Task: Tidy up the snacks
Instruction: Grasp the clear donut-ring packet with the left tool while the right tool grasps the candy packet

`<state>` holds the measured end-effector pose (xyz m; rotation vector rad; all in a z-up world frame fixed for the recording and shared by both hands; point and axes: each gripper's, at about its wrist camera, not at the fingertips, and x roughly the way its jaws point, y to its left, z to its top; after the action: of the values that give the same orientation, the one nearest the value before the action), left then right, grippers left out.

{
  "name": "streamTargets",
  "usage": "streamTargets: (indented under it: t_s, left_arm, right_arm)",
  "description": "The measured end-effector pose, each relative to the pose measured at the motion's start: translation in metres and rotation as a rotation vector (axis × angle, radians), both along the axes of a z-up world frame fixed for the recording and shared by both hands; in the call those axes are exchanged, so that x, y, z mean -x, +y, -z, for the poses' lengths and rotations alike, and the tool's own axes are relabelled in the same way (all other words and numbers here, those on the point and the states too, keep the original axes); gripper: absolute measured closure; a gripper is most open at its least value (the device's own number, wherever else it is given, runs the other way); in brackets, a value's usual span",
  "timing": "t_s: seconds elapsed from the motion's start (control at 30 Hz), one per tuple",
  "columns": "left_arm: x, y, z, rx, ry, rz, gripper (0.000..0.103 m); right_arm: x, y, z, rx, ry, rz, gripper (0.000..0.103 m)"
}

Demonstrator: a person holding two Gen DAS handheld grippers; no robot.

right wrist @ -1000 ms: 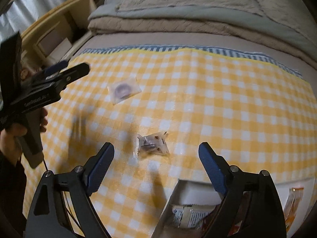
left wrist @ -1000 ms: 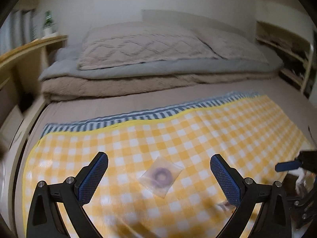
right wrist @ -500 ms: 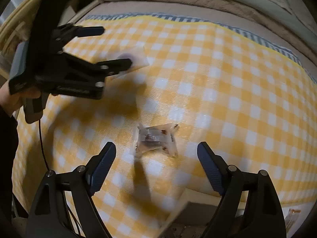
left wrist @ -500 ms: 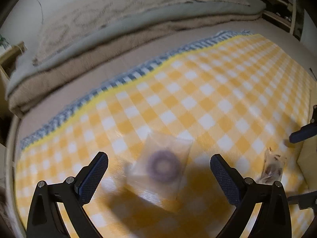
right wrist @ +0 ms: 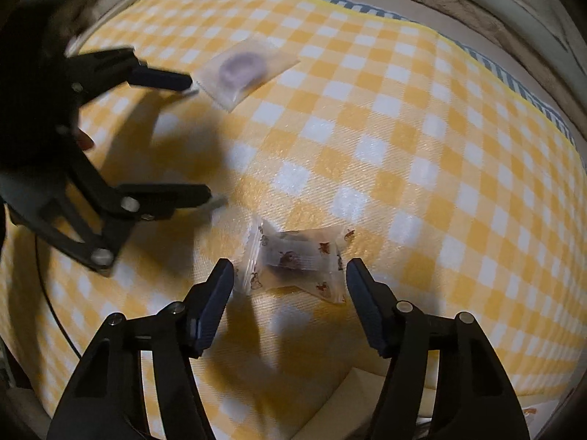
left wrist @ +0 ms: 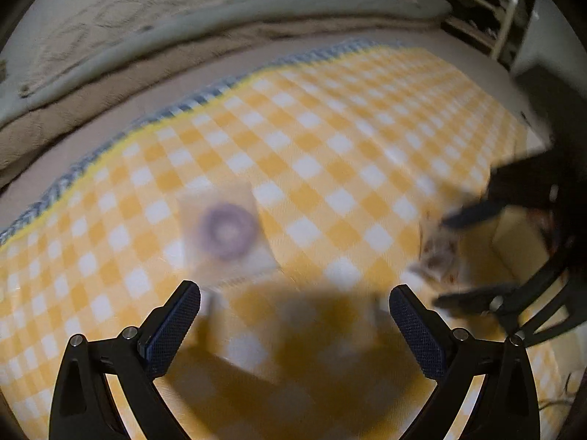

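Note:
Two snack packets lie on the yellow checked cloth (left wrist: 330, 128). A clear packet with a purple ring (left wrist: 227, 231) sits just ahead of my left gripper (left wrist: 293, 304), which is open with nothing between its fingers. The same ring packet (right wrist: 244, 68) shows in the right wrist view, beside the upper finger of the left gripper (right wrist: 194, 135). My right gripper (right wrist: 288, 275) points steeply down over a small clear packet with brown prints (right wrist: 297, 260). Its jaws are closing with that packet between them, and the pads stand just off its ends. In the left wrist view the small packet (left wrist: 438, 253) is blurred.
A white box corner (right wrist: 352, 385) sits under the right gripper at the cloth's near edge. Folded beige and grey bedding (left wrist: 183, 36) lies beyond the cloth's striped far edge. A wooden shelf (left wrist: 477, 11) stands at the far right. A thin cable (right wrist: 55, 311) runs along the left.
Both grippers have come down close to the cloth. The right jaws have narrowed around the small printed packet. The left gripper has tilted downward behind the ring packet and stays open.

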<state>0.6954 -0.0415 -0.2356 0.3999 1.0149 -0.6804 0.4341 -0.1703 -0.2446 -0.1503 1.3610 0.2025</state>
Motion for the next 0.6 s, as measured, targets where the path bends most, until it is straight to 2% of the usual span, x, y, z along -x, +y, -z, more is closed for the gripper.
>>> streamTargets:
  t_s: [0.13, 0.23, 0.3, 0.5, 0.6]
  left_arm:
    - [-0.018, 0.006, -0.018, 0.027, -0.026, -0.099, 0.0]
    - [-0.026, -0.001, -0.025, 0.052, -0.035, -0.129, 0.0]
    - [-0.028, -0.007, -0.026, 0.036, -0.044, -0.147, 0.0]
    - [-0.036, -0.025, -0.005, -0.044, -0.033, -0.243, 0.0]
    - [-0.045, -0.028, 0.006, -0.055, -0.006, -0.287, 0.008]
  right_arm:
    - [-0.004, 0.006, 0.007, 0.004, -0.004, 0.032, 0.044]
    - [-0.006, 0.014, 0.009, -0.002, -0.017, 0.036, 0.052]
    - [-0.006, 0.018, 0.01, 0.006, -0.026, 0.036, 0.058]
    - [0.004, 0.008, 0.004, -0.029, -0.044, 0.059, 0.068]
    - [0.007, 0.001, 0.002, -0.035, -0.053, 0.054, 0.069]
